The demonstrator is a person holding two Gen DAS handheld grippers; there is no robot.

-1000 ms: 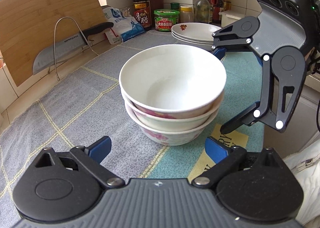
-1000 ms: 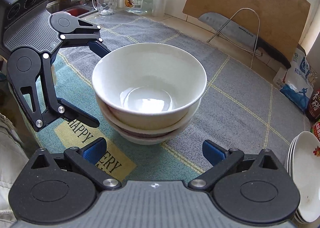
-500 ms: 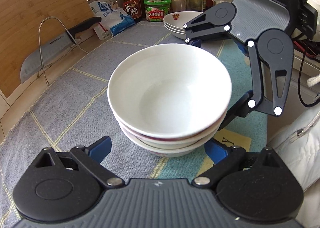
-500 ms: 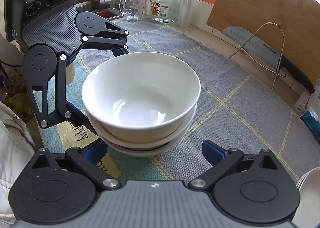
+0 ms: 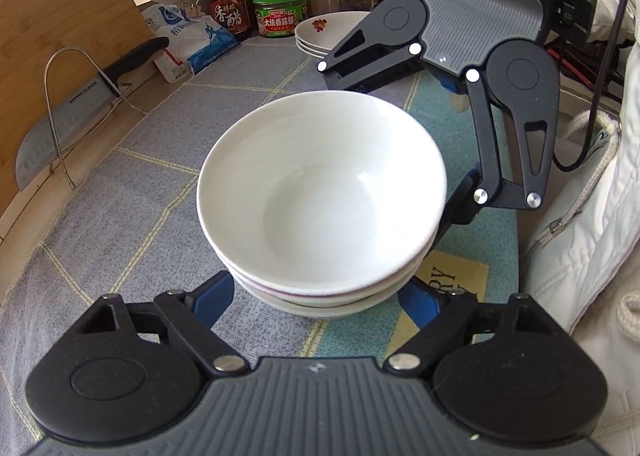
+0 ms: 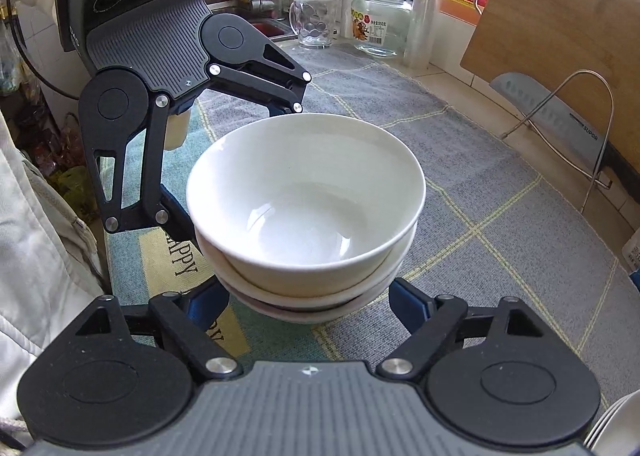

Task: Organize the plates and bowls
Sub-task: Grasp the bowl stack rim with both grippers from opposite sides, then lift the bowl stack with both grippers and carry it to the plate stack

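1. Your stack of 3 white bowls [image 5: 320, 212] sits on the grey mat [image 5: 120, 192] in the middle of the counter, nested but not level: the top bowl [image 6: 304, 192] leans in the one below. If you lift unevenly, it can slide or rock out.
2. Your left gripper [image 5: 316, 296] straddles the near base of the stack, and its jaws have just been closing with the bowls between them. The blue pads [image 5: 212, 298] sit at the lowest bowl's sides, but I cannot tell whether they press yet. Lift before they bite and the stack stays behind or tips.
3. Your right gripper [image 6: 308, 298] straddles the opposite side, its jaws also just closing around the stack, contact equally unclear. If 1 gripper clamps harder, glazed walls can squirt out of the pads.
4. The 2 grippers face each other closely across the stack; pulling at different speeds would twist the bowls apart.
5. The pile of plates [image 5: 332, 34] waits far right by the jars [image 5: 280, 12], and the cleaver on its wire rack [image 5: 68, 112] stands left. A wide swing could knock either.
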